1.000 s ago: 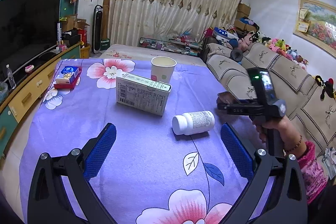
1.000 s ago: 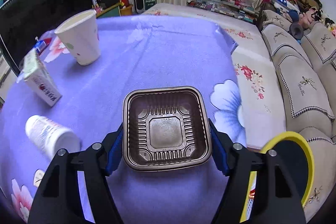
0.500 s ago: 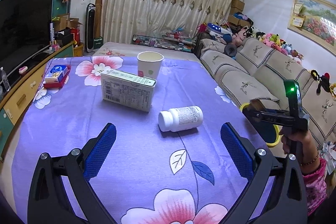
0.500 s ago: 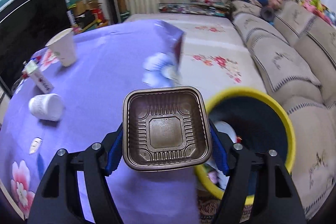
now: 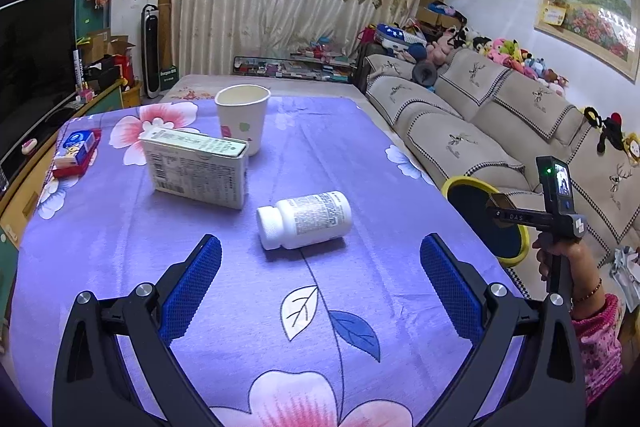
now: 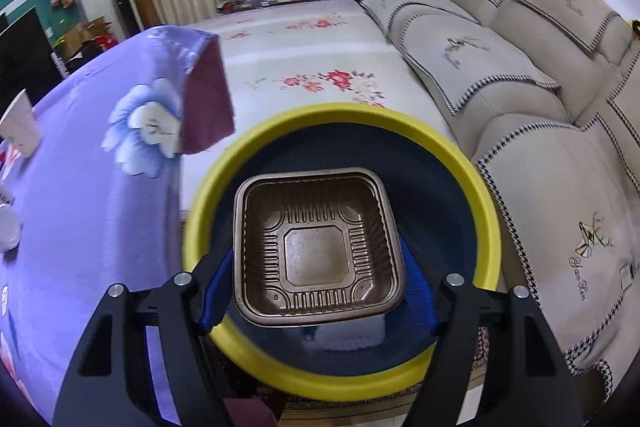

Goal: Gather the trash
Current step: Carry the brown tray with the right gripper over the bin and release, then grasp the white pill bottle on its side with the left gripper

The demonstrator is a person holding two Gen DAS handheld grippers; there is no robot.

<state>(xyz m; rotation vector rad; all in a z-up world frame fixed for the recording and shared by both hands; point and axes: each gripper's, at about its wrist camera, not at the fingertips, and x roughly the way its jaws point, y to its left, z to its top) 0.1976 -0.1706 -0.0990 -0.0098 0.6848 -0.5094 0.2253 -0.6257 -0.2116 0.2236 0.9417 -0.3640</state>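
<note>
My right gripper is shut on a brown square plastic tray and holds it over the mouth of a yellow-rimmed dark bin beside the table. In the left wrist view that gripper and the bin show at the right, off the table edge. My left gripper is open and empty above the purple floral tablecloth. Just ahead of it a white pill bottle lies on its side. Beyond stand a white carton and a paper cup.
A small blue and red box lies at the table's far left. A beige sofa runs along the right, close to the bin. A TV cabinet lines the left. Some pale trash lies in the bin.
My right gripper has carried the brown tray off the table to the right and now holds it over the bin. My left gripper has stayed open and drifted slightly.
</note>
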